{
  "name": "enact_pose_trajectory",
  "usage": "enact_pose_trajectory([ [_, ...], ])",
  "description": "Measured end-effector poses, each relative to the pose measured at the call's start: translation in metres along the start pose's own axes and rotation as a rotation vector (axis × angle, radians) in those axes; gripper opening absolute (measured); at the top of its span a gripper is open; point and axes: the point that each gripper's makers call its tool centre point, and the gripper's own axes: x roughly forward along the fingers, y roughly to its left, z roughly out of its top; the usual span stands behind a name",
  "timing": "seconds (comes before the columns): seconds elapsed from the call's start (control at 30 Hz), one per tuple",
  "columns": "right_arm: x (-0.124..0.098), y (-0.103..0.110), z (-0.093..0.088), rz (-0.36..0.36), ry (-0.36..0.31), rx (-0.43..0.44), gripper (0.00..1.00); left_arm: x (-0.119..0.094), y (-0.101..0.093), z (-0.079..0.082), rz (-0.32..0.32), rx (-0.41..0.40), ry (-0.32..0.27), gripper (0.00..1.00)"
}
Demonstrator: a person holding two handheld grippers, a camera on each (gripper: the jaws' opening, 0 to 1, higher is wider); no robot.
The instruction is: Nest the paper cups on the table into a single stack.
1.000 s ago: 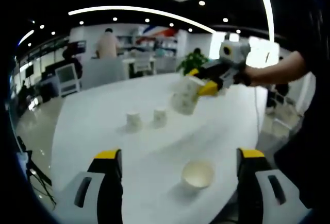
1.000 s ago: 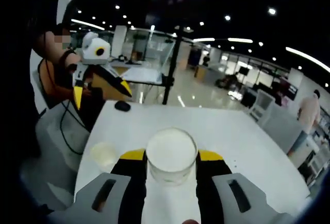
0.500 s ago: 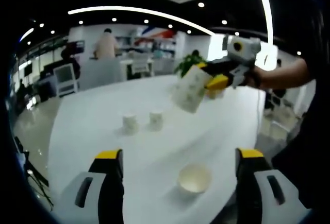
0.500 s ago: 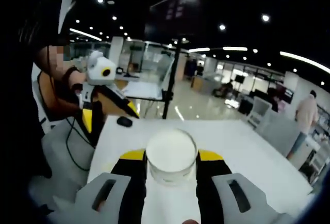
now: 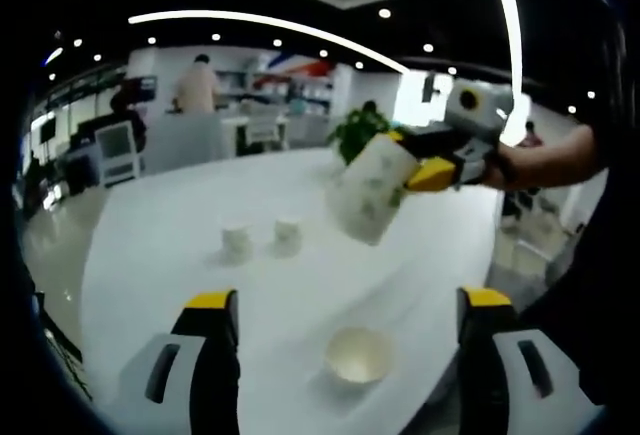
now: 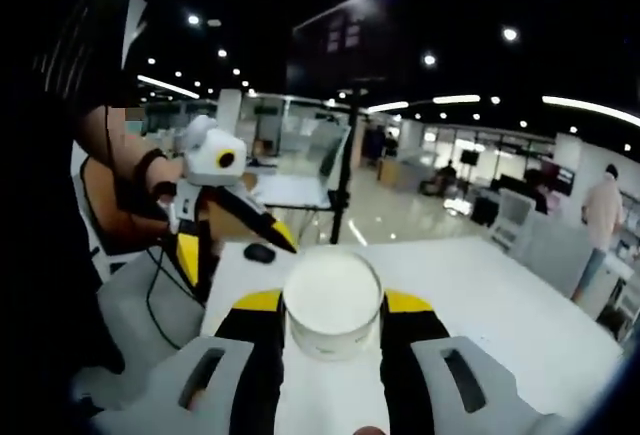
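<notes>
A white paper cup [image 5: 358, 355] stands mouth-up on the white table [image 5: 170, 255], low between the jaws of my left gripper [image 5: 348, 300], which is open and holds nothing. Two smaller-looking cups [image 5: 236, 240] [image 5: 288, 236] stand side by side farther off. My right gripper [image 5: 408, 158] comes in from the right, shut on a printed paper cup [image 5: 365, 200] that hangs tilted above the table. In the right gripper view that cup [image 6: 332, 305] sits mouth towards the camera between the jaws of the right gripper [image 6: 332, 300]. The left gripper [image 6: 235, 245] shows at the left there, held by a hand.
A small black object [image 6: 259, 252] lies on the table near its far edge. A potted plant [image 5: 355, 130] and a person [image 5: 197, 85] at a counter stand beyond the table. The table's rim curves close on the left [image 5: 90, 285]. A dark post [image 6: 345, 175] rises behind the table.
The right gripper has carried its cup closer to the left gripper, where it looks larger and more tilted. Both views have shifted a little with the hands. The loose cups have not moved.
</notes>
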Motion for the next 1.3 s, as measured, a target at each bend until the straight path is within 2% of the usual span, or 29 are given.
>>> enact_pose_trajectory([
  [0.17, 0.006, 0.013, 0.006, 0.032, -0.024, -0.005, 0.33, 0.002, -0.008, 0.004, -0.025, 0.004, -0.008, 0.89],
  [0.37, 0.015, 0.029, 0.021, 0.076, -0.075, -0.002, 0.33, 0.008, -0.022, 0.005, -0.057, 0.004, -0.004, 0.89],
  [0.53, 0.020, 0.036, 0.024, 0.095, -0.082, -0.004, 0.33, 0.012, -0.036, 0.005, -0.081, 0.011, -0.010, 0.86],
  [0.77, 0.024, 0.043, 0.025, 0.115, -0.085, -0.005, 0.33, 0.010, -0.040, 0.007, -0.097, 0.000, -0.015, 0.84],
  [0.87, 0.024, 0.044, 0.024, 0.121, -0.099, 0.026, 0.33, 0.007, -0.041, 0.014, -0.109, -0.006, -0.040, 0.78],
  [0.93, 0.024, 0.042, 0.024, 0.120, -0.111, 0.054, 0.33, 0.008, -0.044, 0.018, -0.123, -0.031, -0.054, 0.79],
  [1.17, 0.024, 0.036, 0.021, 0.114, -0.131, 0.121, 0.33, 0.006, -0.044, 0.024, -0.125, -0.033, -0.075, 0.76],
  [1.3, 0.023, 0.033, 0.017, 0.119, -0.140, 0.191, 0.33, 0.003, -0.040, 0.028, -0.127, -0.018, -0.078, 0.73],
])
